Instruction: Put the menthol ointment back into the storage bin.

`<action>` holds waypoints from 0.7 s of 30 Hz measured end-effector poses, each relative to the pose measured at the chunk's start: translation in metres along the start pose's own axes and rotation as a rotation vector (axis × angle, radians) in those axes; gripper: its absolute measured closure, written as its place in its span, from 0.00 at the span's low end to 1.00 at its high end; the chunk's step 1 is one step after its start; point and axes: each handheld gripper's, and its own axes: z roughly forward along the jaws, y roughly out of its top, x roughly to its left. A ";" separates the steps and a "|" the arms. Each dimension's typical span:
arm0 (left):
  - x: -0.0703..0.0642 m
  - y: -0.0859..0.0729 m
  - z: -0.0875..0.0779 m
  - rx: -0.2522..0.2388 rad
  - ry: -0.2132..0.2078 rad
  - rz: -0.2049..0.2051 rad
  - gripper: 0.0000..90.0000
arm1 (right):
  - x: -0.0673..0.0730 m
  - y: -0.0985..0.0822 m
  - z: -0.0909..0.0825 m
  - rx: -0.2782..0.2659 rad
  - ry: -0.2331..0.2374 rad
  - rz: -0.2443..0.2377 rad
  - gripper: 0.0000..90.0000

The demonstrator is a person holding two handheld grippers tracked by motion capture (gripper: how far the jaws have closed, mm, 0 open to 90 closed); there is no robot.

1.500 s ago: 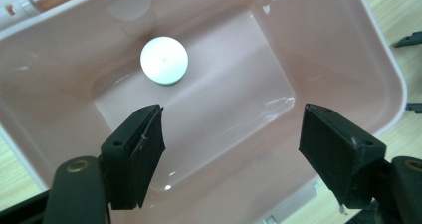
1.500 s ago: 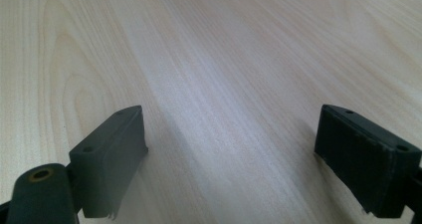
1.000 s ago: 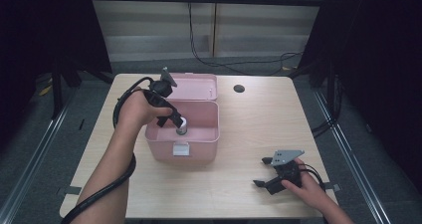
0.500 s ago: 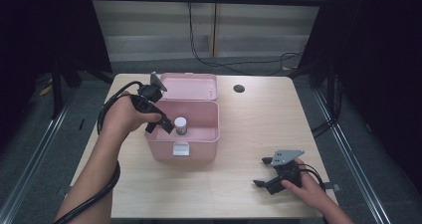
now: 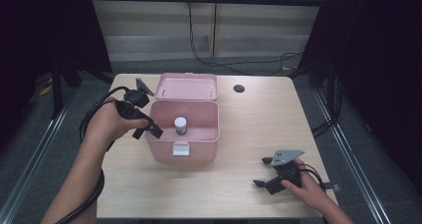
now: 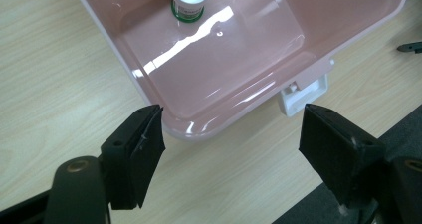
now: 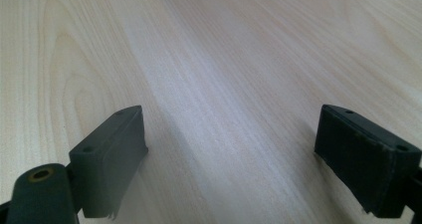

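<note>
Bottle [image 5: 180, 126] upright, cap up, inside pink box [image 5: 199, 147]; left tongs [image 5: 145, 128], right tongs [image 5: 264, 171] spread.

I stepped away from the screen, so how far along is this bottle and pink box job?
Done, it seems: the small bottle stands upright inside the open pink box, and the left gripper, open and empty, is beside the box's left wall. In hand: nothing; the right gripper rests open on the table. Probably left: closing the lid, which lies flipped back.
</note>
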 end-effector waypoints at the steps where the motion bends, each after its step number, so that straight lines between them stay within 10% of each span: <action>1: 0.001 -0.002 0.000 0.005 -0.003 0.001 0.28 | 0.000 0.000 0.000 0.000 0.000 0.000 0.14; 21: 0.011 -0.038 0.009 0.004 -0.013 0.012 0.28 | 0.000 0.000 0.000 -0.001 0.000 0.000 0.14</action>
